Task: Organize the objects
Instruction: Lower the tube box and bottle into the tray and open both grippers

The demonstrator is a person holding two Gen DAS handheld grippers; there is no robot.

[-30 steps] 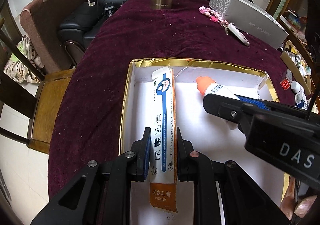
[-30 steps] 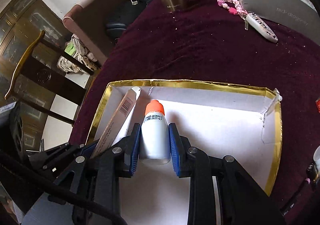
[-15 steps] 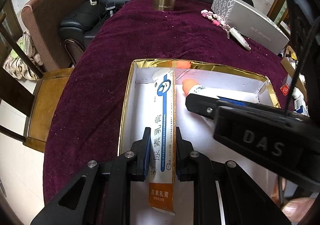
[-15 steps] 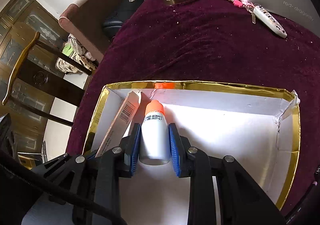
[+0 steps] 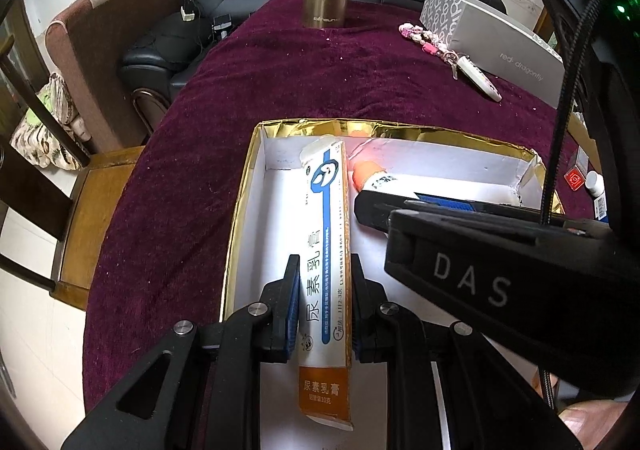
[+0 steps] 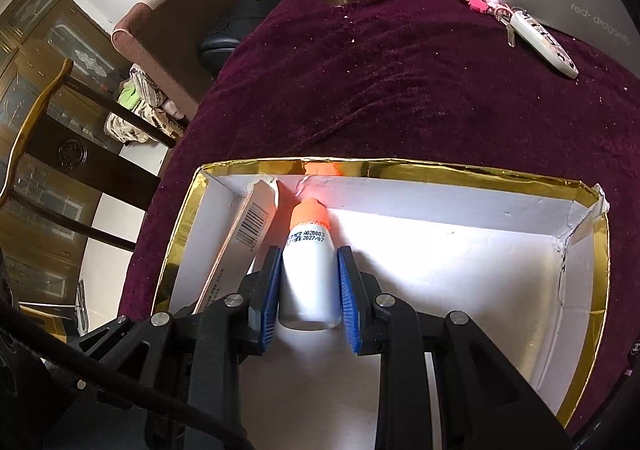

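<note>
Inside the tray [image 5: 240, 210], on its left side, my left gripper [image 5: 325, 310] squeezes the carton [image 5: 326, 242] and beside it my right gripper [image 6: 307, 290] squeezes the bottle [image 6: 308, 270], so I think I must lower both and let go.

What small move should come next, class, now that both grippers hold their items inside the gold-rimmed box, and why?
Probably open the right gripper and release the orange-capped bottle: its cap nearly meets the far wall of the box, beside the ointment carton that the left gripper holds, so it looks placed.
</note>
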